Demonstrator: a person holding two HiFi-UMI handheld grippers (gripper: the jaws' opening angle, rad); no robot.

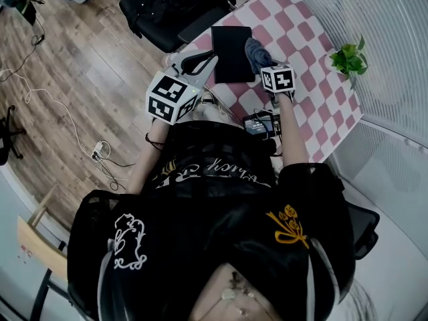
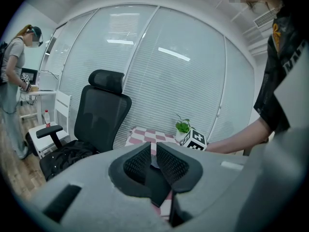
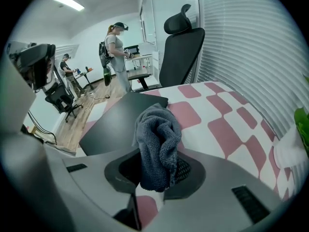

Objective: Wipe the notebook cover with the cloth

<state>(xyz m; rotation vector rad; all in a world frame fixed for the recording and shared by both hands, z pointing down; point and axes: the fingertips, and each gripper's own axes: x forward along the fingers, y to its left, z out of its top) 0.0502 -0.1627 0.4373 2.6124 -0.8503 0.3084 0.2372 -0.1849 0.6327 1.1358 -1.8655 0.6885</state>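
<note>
while cloth [image 3: 157,144] clamped in right gripper [image 3: 157,172], left gripper [image 2: 153,159] seemingly gripping notebook [image 1: 231,52]

The notebook [image 1: 232,52] lies flat on the surface [image 1: 321,92], near the far left corner. The chair [image 1: 170,9] stands on the floor just beyond that corner. The cloth [image 1: 253,51] rests over the notebook's right edge, between the fingers of the right gripper [image 1: 261,63]. The left gripper [image 1: 211,64] sits at the notebook's left edge, opposite the cloth. The plant [image 1: 349,60] stands at the right side of the surface, well apart from the notebook.
</note>
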